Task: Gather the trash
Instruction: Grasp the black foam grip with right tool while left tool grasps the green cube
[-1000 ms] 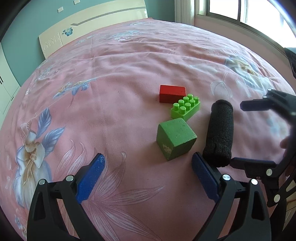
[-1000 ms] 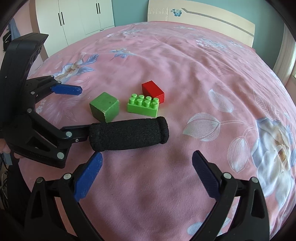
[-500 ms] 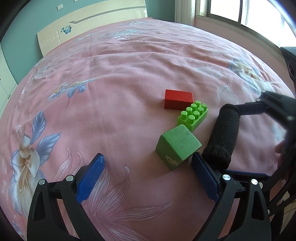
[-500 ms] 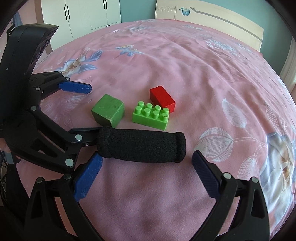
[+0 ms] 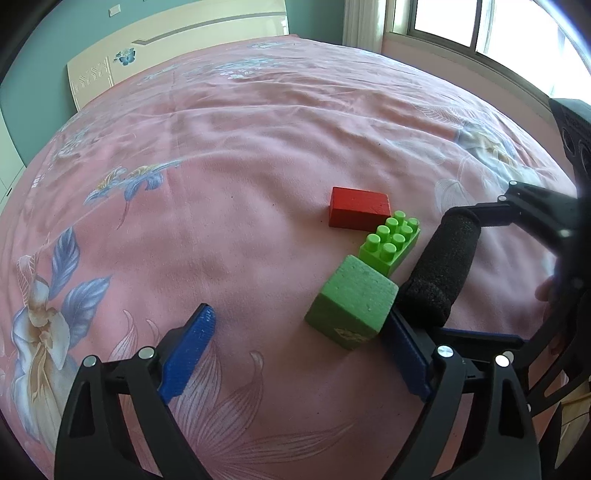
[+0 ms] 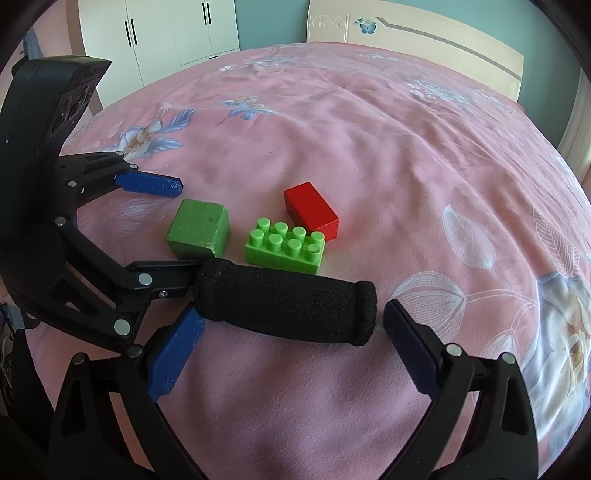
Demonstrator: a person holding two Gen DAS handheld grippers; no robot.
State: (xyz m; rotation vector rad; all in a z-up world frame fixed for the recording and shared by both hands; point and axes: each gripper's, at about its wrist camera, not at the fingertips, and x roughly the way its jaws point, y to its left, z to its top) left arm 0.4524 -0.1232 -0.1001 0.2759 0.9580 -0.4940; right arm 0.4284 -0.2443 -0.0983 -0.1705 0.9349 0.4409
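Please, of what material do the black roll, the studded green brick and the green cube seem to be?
Black roll: probably foam, matte and porous. Studded green brick: plastic, smooth with a slight sheen. Green cube: likely painted wood, matte, worn pale at its edges.

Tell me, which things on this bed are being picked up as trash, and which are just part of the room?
Likely for collecting:
- black foam roll, between the right tongs
- green cube, between the left tongs, which have just been closing
- green studded brick
- red block

Just there:
- pink flowered bedspread
- headboard
- white wardrobe
- window
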